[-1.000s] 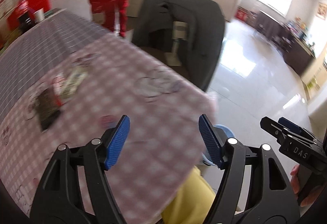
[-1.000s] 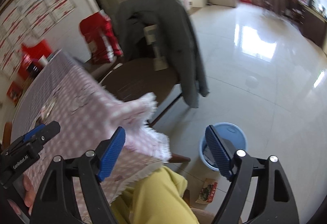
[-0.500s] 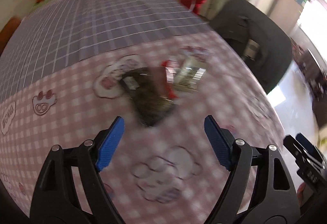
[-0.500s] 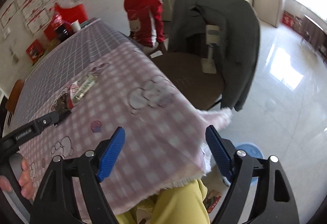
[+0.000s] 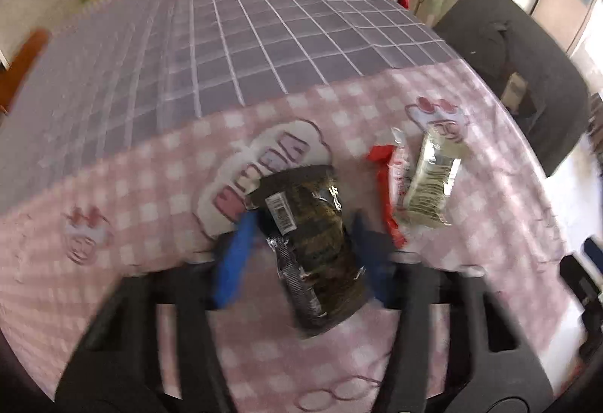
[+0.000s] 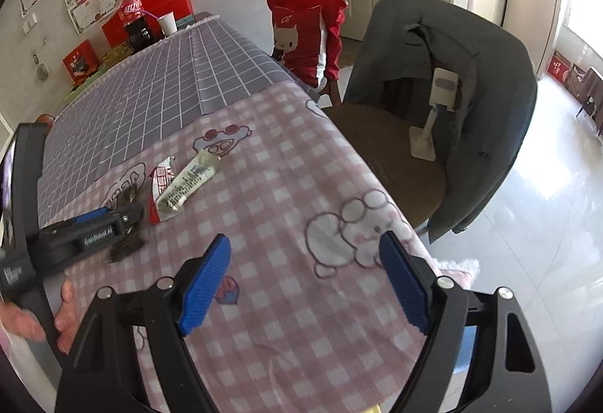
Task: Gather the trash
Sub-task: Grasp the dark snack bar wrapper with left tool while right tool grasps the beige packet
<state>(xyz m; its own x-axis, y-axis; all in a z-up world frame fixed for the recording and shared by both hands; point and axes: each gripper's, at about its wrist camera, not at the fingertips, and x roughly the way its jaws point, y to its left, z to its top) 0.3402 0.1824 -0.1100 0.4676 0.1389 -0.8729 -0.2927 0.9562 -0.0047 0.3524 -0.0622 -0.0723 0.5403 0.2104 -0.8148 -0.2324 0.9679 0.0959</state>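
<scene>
A dark crumpled wrapper [image 5: 312,247] lies on the pink checked tablecloth [image 5: 150,209]. My left gripper [image 5: 303,224] points down over it, its jaws closing with the wrapper between them and the blue pads [image 5: 237,258] at its two sides. In the right wrist view the left gripper [image 6: 124,221] sits on that same wrapper [image 6: 126,247]. A red and white wrapper [image 5: 392,187] and a pale green one [image 5: 433,179] lie just to its right. My right gripper [image 6: 305,243] hangs open and empty above the cloth near the table's edge.
A chair draped with a grey jacket [image 6: 452,74] stands by the table's right side, a white stand [image 6: 429,134] on its seat. A red-covered chair [image 6: 305,28] is behind it. A cola bottle [image 6: 137,21] and a paper cup [image 6: 167,23] stand at the far end.
The left gripper swung over the table onto the dark wrapper and its jaws narrowed around it. The right gripper's view turned from the floor and blue bin to the tabletop.
</scene>
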